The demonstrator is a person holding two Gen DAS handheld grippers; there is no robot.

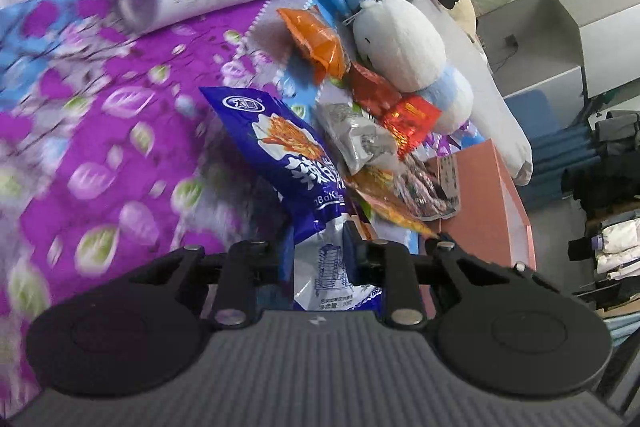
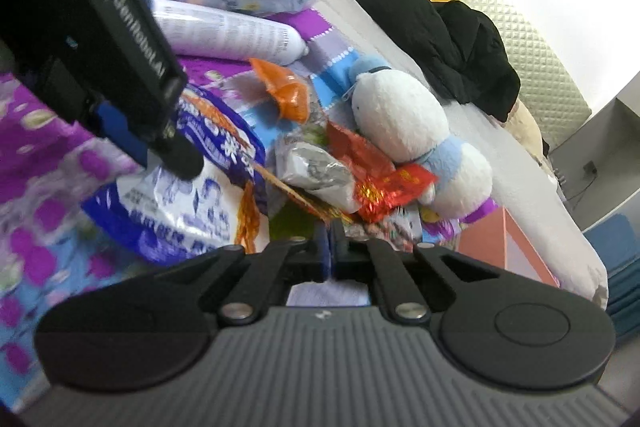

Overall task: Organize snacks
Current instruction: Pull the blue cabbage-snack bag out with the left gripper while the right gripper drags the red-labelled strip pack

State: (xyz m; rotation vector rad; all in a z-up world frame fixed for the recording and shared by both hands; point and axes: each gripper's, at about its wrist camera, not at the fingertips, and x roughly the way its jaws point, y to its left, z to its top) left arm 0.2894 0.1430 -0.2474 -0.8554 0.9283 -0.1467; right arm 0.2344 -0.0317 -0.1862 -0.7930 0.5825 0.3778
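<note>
You have a blue snack bag [image 1: 296, 163] with white lettering and an orange food picture raised off the bed, its crumpled white lower end pinched so it stands tilted. Just to its right, a loose heap of snacks lies on the bed: an orange packet [image 1: 316, 41] at the far end, a dark red packet [image 1: 372, 87] touching a shiny red foil packet [image 1: 412, 117], a crinkled silver packet [image 1: 352, 135] beneath them, and a flat yellow-orange printed packet [image 1: 392, 201] nearest you.
</note>
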